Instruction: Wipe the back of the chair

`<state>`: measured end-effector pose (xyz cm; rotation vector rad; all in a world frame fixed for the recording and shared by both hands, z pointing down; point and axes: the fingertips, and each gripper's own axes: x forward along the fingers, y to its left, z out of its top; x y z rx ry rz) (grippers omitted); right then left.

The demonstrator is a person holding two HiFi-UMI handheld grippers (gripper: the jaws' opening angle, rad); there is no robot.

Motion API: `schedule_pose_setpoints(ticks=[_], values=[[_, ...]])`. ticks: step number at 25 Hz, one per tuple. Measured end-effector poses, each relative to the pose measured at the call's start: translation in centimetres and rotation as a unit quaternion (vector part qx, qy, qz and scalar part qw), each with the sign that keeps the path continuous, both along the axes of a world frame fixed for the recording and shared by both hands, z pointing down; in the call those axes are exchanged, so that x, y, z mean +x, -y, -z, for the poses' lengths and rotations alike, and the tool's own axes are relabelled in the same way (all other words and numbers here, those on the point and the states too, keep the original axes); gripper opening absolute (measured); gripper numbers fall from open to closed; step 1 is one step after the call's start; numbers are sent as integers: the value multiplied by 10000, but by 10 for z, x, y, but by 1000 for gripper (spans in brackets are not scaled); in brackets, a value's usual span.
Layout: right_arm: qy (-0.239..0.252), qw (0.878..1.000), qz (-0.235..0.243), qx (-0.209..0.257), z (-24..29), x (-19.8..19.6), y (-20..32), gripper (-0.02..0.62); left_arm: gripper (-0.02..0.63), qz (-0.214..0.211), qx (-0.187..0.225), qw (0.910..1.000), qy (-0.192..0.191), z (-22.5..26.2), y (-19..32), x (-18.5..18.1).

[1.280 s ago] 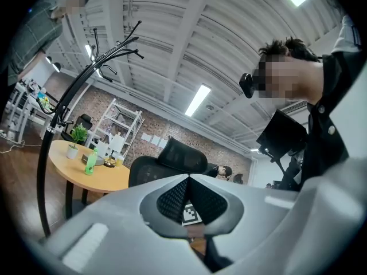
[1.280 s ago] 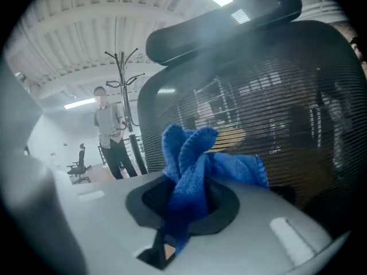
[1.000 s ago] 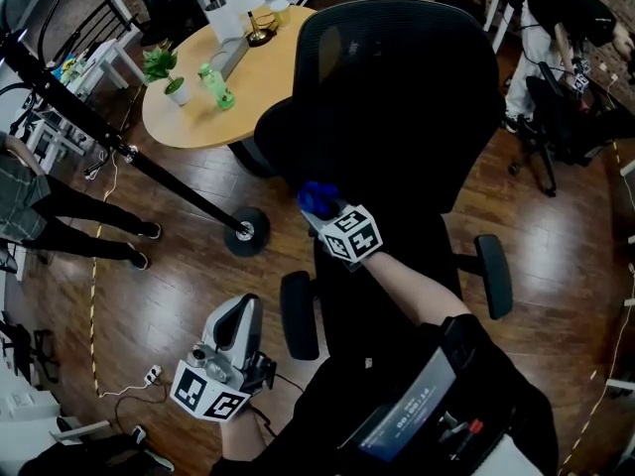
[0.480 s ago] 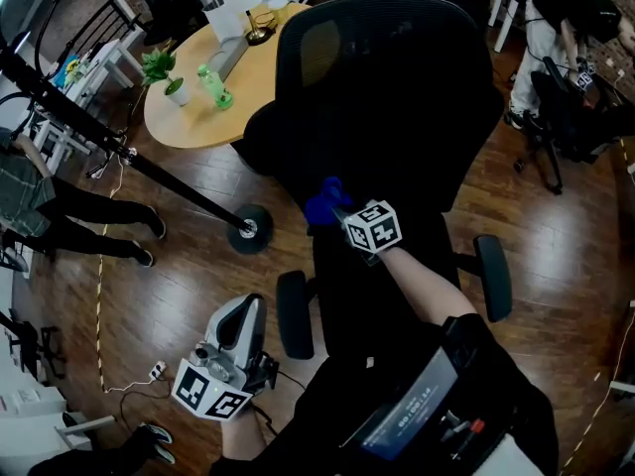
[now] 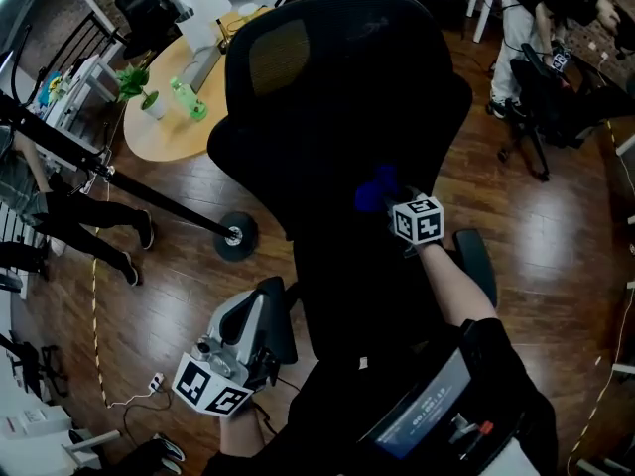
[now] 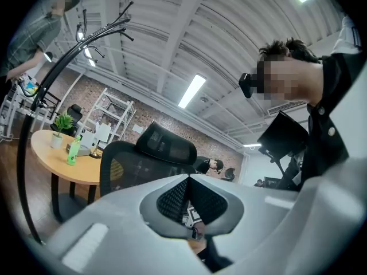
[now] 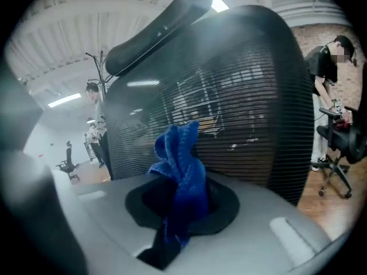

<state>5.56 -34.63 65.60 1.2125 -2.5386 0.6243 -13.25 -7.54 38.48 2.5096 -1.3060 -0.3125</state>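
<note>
My left hand-held gripper [image 5: 249, 307] is pale grey with black fittings and a black-and-white marker cube [image 5: 210, 397]. The right hand-held gripper [image 5: 388, 198] carries the same kind of cube [image 5: 418, 218]. I wear a black short-sleeved top [image 5: 488, 360], with a dark screen unit [image 5: 422, 416] on my chest.

Light comes from long ceiling tubes [image 6: 192, 90], which show as bright strips in the left gripper view and burn out to white near its top right corner. The head view is evenly lit, yet the chair back [image 5: 347, 117] reads there as an almost featureless black mass, and the wooden floor [image 5: 556, 216] carries soft pale glare. Both gripper views are strongly fisheye (straight beams bow, and the corners fall to black). In the right gripper view the blue cloth [image 7: 180, 176] is fairly sharp and saturated, the mesh behind it catches thin streaks of reflected light, and the left side dissolves into grey, unfocused blur.
</note>
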Motion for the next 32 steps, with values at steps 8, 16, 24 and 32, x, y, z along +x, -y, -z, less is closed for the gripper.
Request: schedule_pose_setpoints(ticks=[8,16,24,32], values=[[-267,9939,-1066,-90,-5,116,17,52,3,-234,-69,9997,12,-4,10,31],[-334,9665,-2543,57,16,217,10,52,3,-374,-90,9992,-88,-10,11,41],[-550,9726,-2238,-307,-36,144,-8,52,3,-181,-217,9996,-21,-18,-2,27],[-637,9920,-774,-770,-93,-9,-36,52,3,410,-461,9981,85,-32,-31,-33]])
